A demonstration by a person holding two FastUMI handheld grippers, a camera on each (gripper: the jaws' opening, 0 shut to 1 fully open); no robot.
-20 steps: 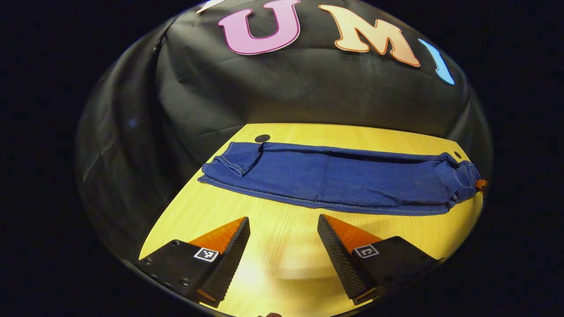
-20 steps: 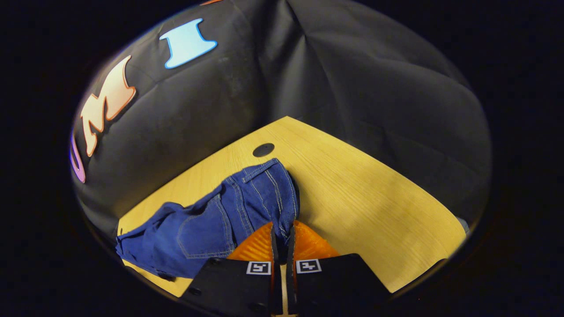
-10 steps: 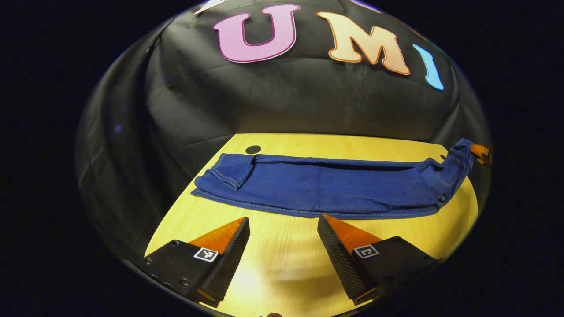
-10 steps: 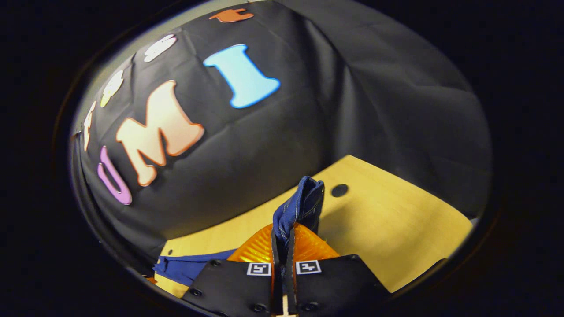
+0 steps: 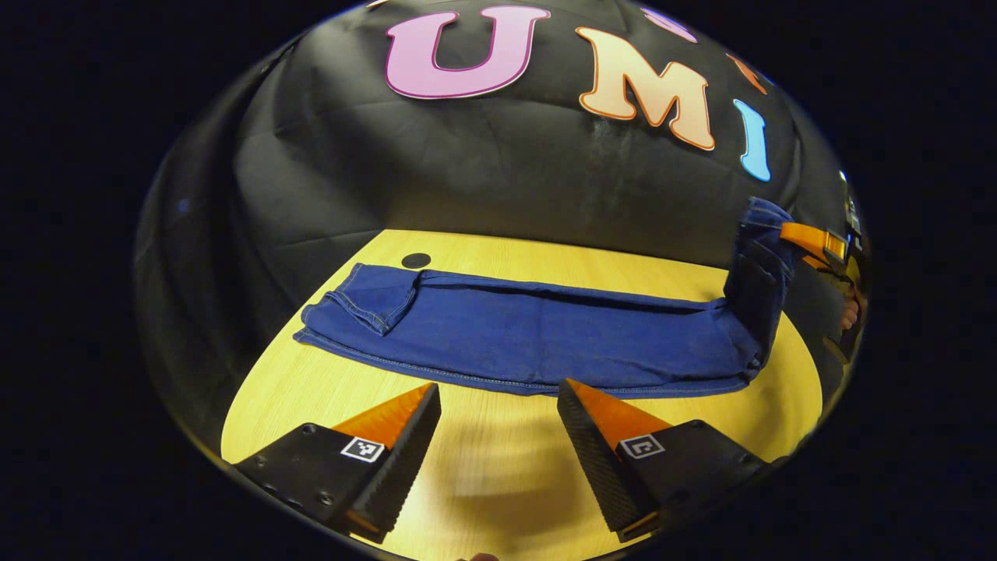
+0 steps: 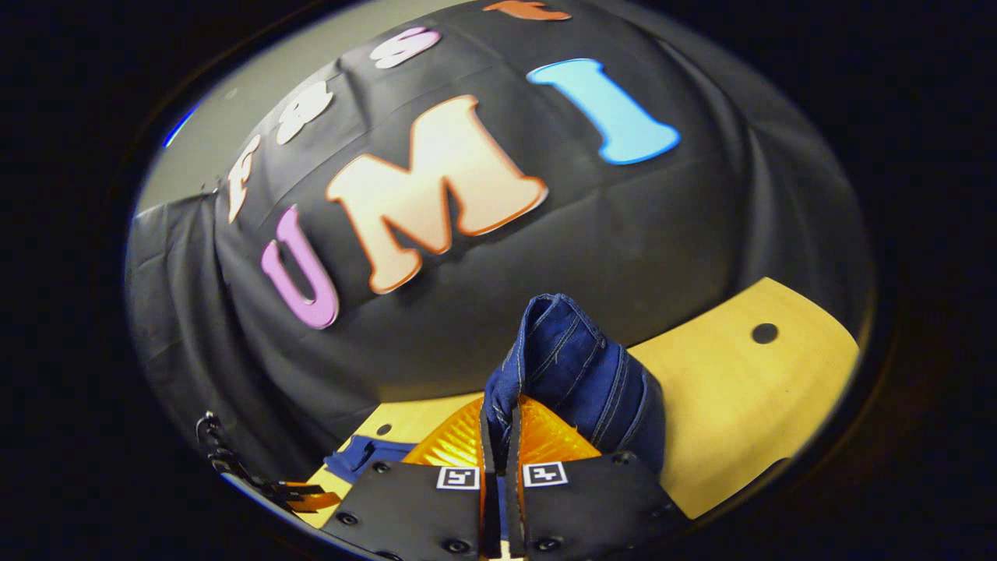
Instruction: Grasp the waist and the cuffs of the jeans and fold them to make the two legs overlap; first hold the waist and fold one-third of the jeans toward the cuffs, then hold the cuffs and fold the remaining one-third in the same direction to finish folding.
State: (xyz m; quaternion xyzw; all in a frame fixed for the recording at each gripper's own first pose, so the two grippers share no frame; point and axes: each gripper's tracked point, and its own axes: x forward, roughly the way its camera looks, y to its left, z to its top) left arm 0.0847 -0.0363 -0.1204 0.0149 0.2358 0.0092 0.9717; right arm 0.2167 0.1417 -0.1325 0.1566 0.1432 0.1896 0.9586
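Observation:
Dark blue jeans [image 5: 530, 335] lie lengthwise on the yellow wooden table [image 5: 498, 467], legs overlapped. The cuffs [image 5: 354, 300] rest flat at the far left. The waist end [image 5: 759, 257] stands lifted off the table at the right, held by my right gripper [image 5: 810, 241]. In the right gripper view, the right gripper [image 6: 498, 417] is shut on the bunched waist fabric [image 6: 572, 366], which sticks up past its fingers. My left gripper [image 5: 497, 389] hovers open above the table's near edge, just short of the jeans' near seam, with nothing between its fingers.
A dark round hole [image 5: 415, 260] in the tabletop sits just behind the cuffs, and another hole [image 6: 764, 333] is near the right corner. Black cloth walls close the table in at the back and sides. Part of a hand [image 5: 849, 312] shows behind the right gripper.
The right gripper has raised the waist from the table and carried it up, so that end of the jeans now hangs upright. The left gripper stayed open and shifted only slightly.

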